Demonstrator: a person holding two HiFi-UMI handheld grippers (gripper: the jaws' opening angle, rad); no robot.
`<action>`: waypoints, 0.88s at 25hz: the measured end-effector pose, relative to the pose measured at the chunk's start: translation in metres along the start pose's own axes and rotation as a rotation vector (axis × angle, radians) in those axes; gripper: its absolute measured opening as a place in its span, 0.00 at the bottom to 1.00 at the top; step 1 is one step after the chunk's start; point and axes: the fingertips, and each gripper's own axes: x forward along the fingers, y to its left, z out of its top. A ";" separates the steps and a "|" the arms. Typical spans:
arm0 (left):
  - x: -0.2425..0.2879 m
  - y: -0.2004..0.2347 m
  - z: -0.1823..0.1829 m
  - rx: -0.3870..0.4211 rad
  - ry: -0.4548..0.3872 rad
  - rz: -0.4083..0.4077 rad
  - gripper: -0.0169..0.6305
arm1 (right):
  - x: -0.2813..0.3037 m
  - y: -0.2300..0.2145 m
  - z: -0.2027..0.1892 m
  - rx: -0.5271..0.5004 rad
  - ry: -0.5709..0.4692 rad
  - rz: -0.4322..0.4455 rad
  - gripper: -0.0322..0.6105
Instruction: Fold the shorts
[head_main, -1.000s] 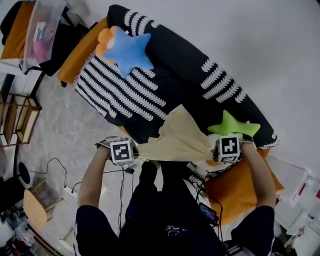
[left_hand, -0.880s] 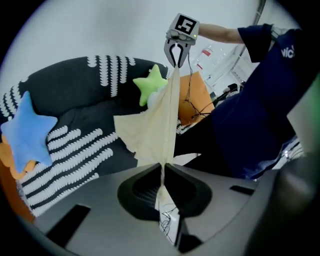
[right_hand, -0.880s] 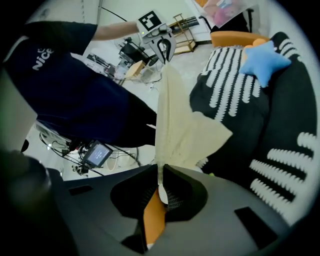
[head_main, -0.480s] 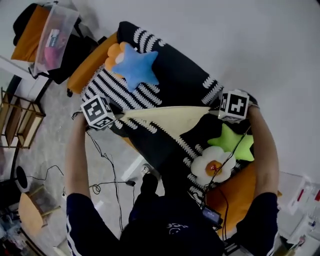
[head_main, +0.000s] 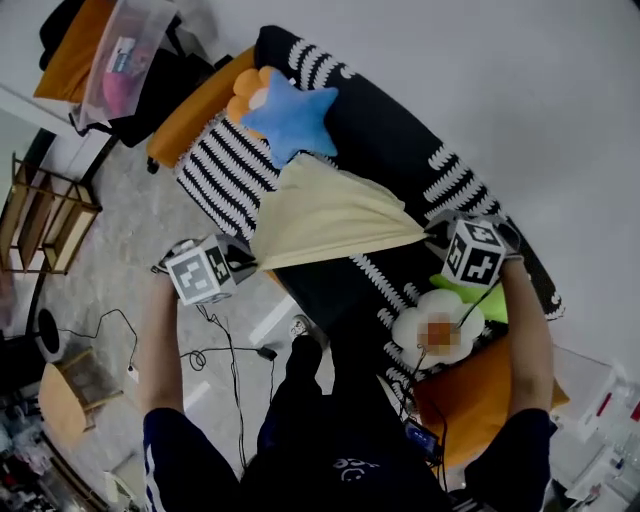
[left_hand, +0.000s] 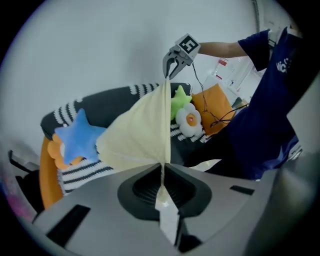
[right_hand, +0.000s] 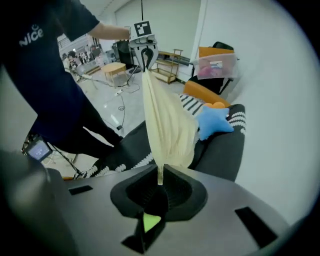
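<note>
Holding: I have the pale yellow shorts (head_main: 322, 215) stretched between both grippers, across the middle of the head view.
Left gripper (head_main: 256, 262): jaws pressed together on one corner of the shorts, at the garment's lower left. Its own view shows the cloth pinched between the pads.
Right gripper (head_main: 434, 238): jaws clamped on the opposite corner, right of centre, with a thin fold of fabric rising out of the pads.
Shorts: lower edge taut from gripper to gripper, the rest peaking toward the upper left over the sofa. I cannot tell whether that far fold touches it.
Sofa (head_main: 390, 150): black with white stripes, running diagonally from upper left to lower right.
Cushions: blue star cushion (head_main: 292, 118) just beyond the peak; green star cushion (head_main: 490, 300) and fried-egg cushion (head_main: 420, 325) below the right gripper.
</note>
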 end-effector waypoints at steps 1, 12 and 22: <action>0.026 -0.022 -0.010 -0.018 0.013 -0.054 0.06 | 0.019 0.017 -0.009 -0.020 0.021 0.009 0.12; 0.290 -0.205 -0.073 -0.116 0.149 -0.576 0.06 | 0.246 0.220 -0.155 -0.059 0.241 0.234 0.12; 0.327 -0.225 -0.108 -0.098 0.313 -0.749 0.06 | 0.309 0.311 -0.169 -0.002 0.281 0.463 0.12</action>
